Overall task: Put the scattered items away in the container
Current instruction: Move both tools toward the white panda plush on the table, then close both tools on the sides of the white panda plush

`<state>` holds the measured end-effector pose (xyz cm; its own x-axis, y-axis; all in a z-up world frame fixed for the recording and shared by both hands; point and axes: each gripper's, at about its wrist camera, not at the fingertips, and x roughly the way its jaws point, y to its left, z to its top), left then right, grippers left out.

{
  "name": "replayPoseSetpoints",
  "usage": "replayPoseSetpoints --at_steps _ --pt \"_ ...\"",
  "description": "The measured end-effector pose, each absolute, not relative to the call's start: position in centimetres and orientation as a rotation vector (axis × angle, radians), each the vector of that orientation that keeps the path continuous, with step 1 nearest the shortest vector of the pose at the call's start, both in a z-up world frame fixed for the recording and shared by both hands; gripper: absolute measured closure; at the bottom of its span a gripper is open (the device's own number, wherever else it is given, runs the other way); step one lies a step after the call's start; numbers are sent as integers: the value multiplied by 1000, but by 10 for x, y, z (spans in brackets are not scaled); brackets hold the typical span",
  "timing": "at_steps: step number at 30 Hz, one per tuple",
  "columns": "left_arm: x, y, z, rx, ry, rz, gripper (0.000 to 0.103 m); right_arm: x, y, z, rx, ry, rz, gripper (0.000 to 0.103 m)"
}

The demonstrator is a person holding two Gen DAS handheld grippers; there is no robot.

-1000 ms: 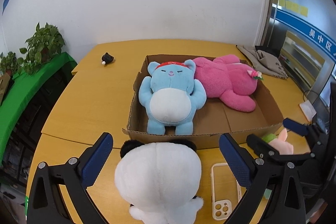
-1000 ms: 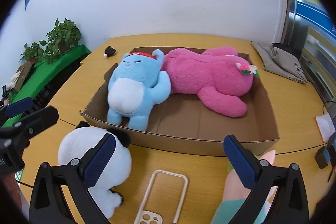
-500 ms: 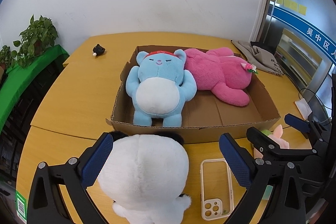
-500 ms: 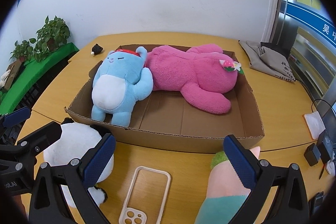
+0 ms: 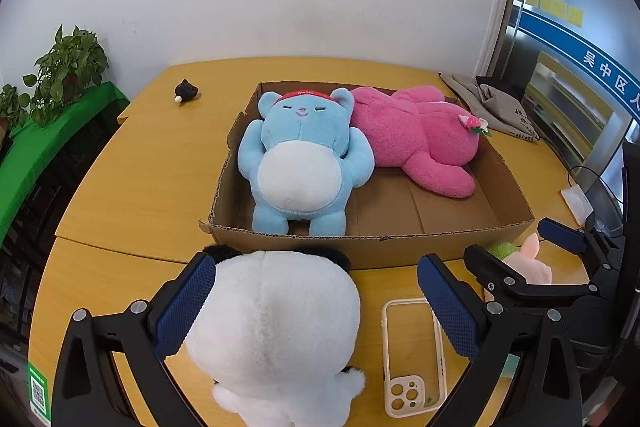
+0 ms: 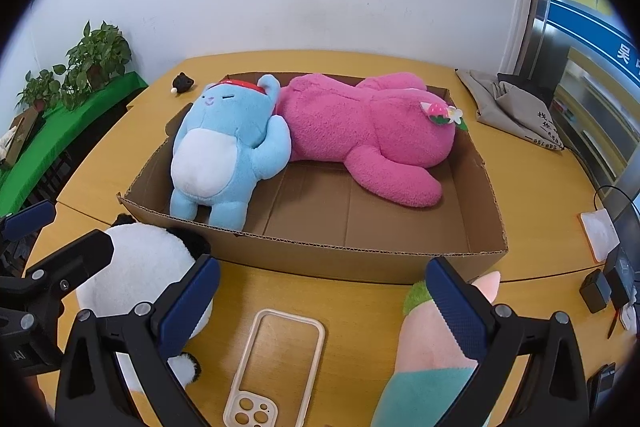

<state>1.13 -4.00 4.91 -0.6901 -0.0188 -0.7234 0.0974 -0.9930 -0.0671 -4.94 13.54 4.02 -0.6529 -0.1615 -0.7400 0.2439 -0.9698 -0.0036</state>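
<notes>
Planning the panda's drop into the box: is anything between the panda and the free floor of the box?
Only the cardboard box's near wall, which the panda plush must clear. Behind it the blue bear fills the left; bare floor lies right of it, in front of the pink plush. The left tool straddles the panda, open.

Blue bear [image 5: 300, 163], pink plush [image 5: 416, 137] — brown cardboard box [image 5: 400, 247]; white-and-black panda [image 5: 272, 339]; cream phone case [image 6: 276, 367].
</notes>
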Motion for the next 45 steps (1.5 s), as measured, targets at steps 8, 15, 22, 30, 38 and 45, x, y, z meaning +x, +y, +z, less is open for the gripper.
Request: replayPoseSetpoints --at_steps 8,15,22,30,38,45 --pt "13 -45 47 1221 170 -2835 1 -50 135 38 1188 156 -2661 0" --pt "20 -72 38 1248 229 -2820 1 -49 133 32 1192 140 -2613 0" --pt "28 -129 -5 1393 398 -2783 1 -33 100 2 1168 77 -2302 0" --pt "14 -157 -53 1551 635 -2845 0 -26 51 -29 1143 28 -2025 0" --pt "10 -148 -64 1641 699 -2892 20 -29 24 -61 1249 84 -2018 12" --pt "17 -144 -55 1623 682 -2925 30 -25 25 -54 1213 85 -2032 28"
